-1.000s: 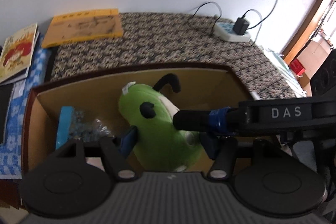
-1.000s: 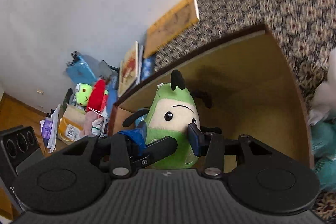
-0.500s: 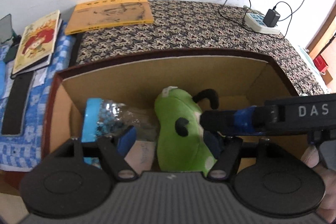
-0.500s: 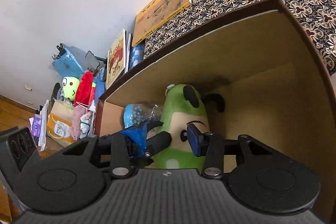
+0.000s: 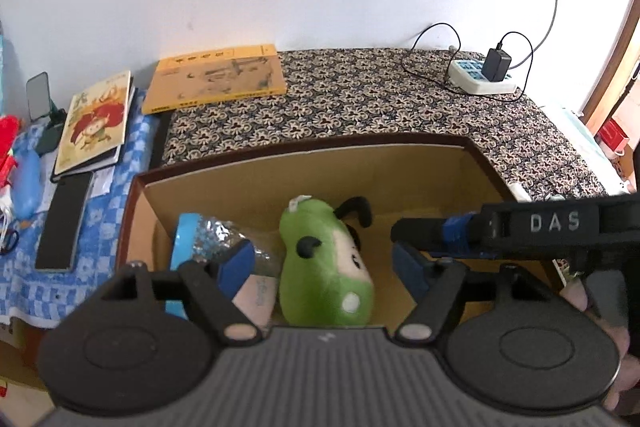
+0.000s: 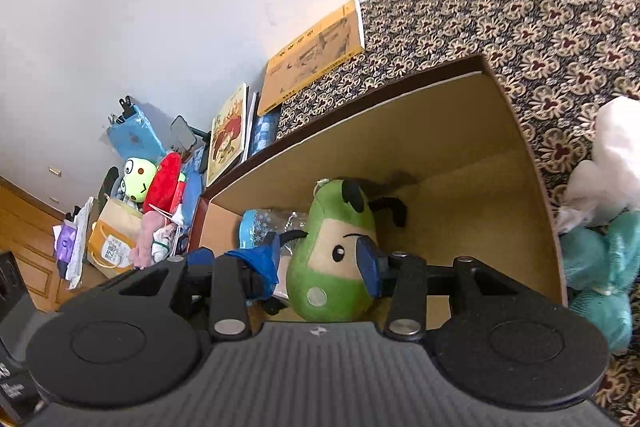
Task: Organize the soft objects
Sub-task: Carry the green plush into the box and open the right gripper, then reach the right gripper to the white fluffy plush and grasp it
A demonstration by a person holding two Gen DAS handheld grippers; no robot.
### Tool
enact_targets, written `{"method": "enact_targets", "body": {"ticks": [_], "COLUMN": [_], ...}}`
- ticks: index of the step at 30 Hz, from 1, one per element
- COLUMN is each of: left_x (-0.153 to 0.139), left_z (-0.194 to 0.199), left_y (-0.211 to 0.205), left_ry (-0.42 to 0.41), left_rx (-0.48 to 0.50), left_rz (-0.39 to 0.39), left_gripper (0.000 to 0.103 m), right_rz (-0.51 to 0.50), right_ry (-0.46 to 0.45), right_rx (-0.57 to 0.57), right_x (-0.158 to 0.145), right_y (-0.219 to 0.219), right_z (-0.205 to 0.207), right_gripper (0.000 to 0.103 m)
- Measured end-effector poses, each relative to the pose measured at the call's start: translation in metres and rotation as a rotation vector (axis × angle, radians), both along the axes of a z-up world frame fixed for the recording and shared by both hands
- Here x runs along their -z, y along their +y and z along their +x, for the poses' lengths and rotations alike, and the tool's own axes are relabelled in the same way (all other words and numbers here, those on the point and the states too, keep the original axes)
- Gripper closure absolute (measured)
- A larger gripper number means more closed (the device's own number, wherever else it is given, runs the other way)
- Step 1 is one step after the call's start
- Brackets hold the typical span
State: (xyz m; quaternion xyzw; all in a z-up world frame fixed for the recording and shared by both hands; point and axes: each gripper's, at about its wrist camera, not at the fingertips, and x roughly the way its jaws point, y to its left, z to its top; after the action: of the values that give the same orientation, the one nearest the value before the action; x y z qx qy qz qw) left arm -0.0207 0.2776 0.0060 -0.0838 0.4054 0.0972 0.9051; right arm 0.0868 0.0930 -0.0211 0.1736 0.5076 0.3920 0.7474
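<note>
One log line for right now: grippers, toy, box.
left gripper: open, above box | right gripper: open, astride toy | green plush toy: in cardboard box | beside blue-capped packet

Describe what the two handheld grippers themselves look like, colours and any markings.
Both are matte black. The left gripper and right gripper each have blue-padded jaws, two round discs, silver pivot bolts and a ribbed grey base. White "DAS" lettering marks the right gripper's side.

The plush toy [image 5: 324, 267] was bright green with a cream face, black ears and a pale spot. The cardboard box [image 5: 384, 167] was tan inside with a dark brown rim. A black-and-beige floral cloth [image 5: 360, 107] lay beneath a yellow-orange book [image 5: 216, 79]. Claw pads [image 6: 368, 263] were blue.
</note>
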Motion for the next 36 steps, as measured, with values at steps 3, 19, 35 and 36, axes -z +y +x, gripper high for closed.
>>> {"method": "enact_targets", "body": {"ticks": [3, 19, 35, 36], "left_x": [-0.005, -0.027, -0.037, -0.038], "left_z": [-0.001, 0.015, 0.05, 0.051], "left_y": [-0.009, -0.093, -0.2, -0.206], "left_ry": [-0.006, 0.002, 0.009, 0.006], "left_rx": [0.001, 0.021, 0.017, 0.018], "left_rz": [-0.011, 0.06, 0.173, 0.173], "left_gripper": [0.027, 0.024, 0.016, 0.016], "right_rz": [-0.008, 0.016, 0.049, 0.052], "right_ry": [-0.041, -0.18, -0.161, -0.161], "right_rx": [0.001, 0.104, 0.092, 0.093], "right_x": [-0.005, -0.026, -0.028, -0.028], "right_y": [-0.006, -0.096, -0.197, -0.203], "right_z": [-0.005, 0.002, 0.024, 0.026], "right_gripper": [0.076, 0.076, 0.076, 0.076]}}
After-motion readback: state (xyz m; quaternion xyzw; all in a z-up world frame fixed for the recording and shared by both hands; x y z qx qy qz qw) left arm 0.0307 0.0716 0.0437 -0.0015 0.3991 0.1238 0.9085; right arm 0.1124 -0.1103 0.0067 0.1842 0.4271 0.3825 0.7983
